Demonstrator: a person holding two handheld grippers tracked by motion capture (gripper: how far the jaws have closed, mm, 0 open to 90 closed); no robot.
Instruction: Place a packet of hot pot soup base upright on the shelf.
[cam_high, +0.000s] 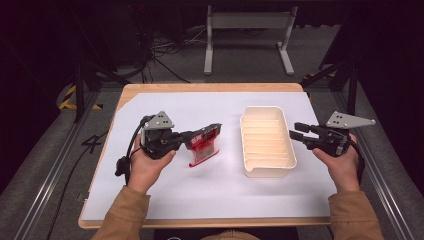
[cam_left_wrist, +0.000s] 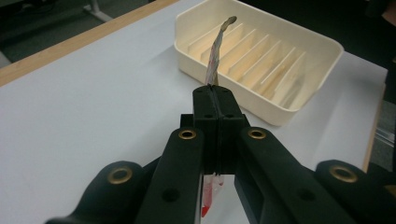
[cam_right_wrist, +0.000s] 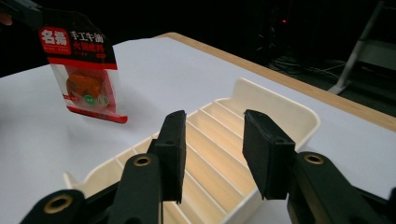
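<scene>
A red and clear food packet (cam_high: 204, 143) with a black top band hangs just above the white sheet, left of the tray. My left gripper (cam_high: 214, 129) is shut on its top edge. In the left gripper view the packet (cam_left_wrist: 215, 58) shows edge-on, pinched between the closed jaws of the left gripper (cam_left_wrist: 215, 95). A cream ribbed tray (cam_high: 266, 141) lies right of centre, with nothing in it. My right gripper (cam_high: 296, 130) is held open beside the tray's right rim, nothing between its fingers. In the right gripper view the open right gripper (cam_right_wrist: 212, 154) looks over the tray (cam_right_wrist: 280, 112) toward the packet (cam_right_wrist: 86, 74).
A white sheet (cam_high: 165, 190) covers most of the wooden table (cam_high: 210, 86). A grey metal stand (cam_high: 247, 37) and cables lie on the floor beyond the far edge. Metal rails run along both sides of the table.
</scene>
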